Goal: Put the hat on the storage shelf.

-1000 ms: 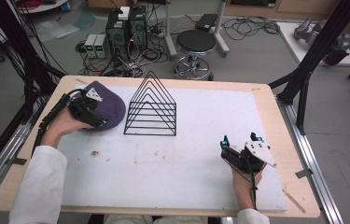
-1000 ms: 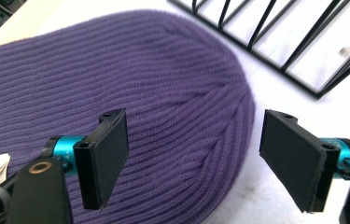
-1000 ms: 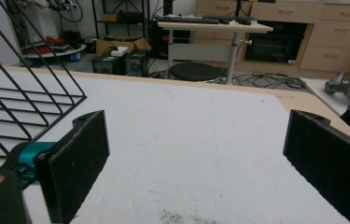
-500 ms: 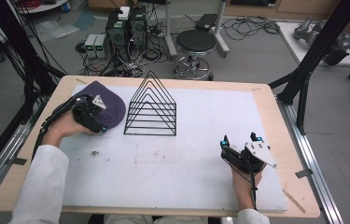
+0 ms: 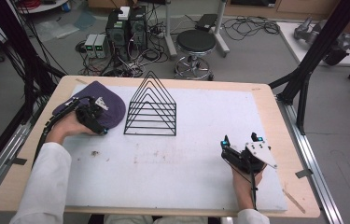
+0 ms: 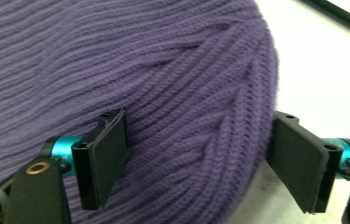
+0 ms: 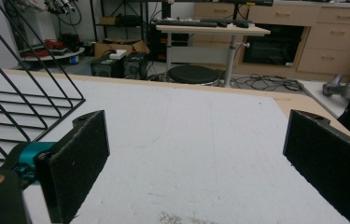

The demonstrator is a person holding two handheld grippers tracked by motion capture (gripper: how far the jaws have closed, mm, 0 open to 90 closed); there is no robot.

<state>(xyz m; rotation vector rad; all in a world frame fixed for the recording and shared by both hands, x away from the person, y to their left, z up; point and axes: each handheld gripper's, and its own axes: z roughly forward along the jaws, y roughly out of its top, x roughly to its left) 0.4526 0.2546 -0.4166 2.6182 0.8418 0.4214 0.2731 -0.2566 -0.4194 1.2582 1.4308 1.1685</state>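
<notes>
The black wire rack (image 5: pixel 151 106) stands at two o'clock from my left gripper (image 5: pixel 99 122), close by, blocking that way. My right gripper (image 5: pixel 239 141) has bare white mat (image 5: pixel 200 158) ahead at twelve o'clock.

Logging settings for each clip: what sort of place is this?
Probably a lab or workshop: computer towers with tangled cables on the floor, a black frame rig around the table, and a desk with drawers behind.

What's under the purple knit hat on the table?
The purple knit hat lies flat on the white mat, with the open left gripper straddling its edge. Anything beneath the hat is covered by it.
</notes>
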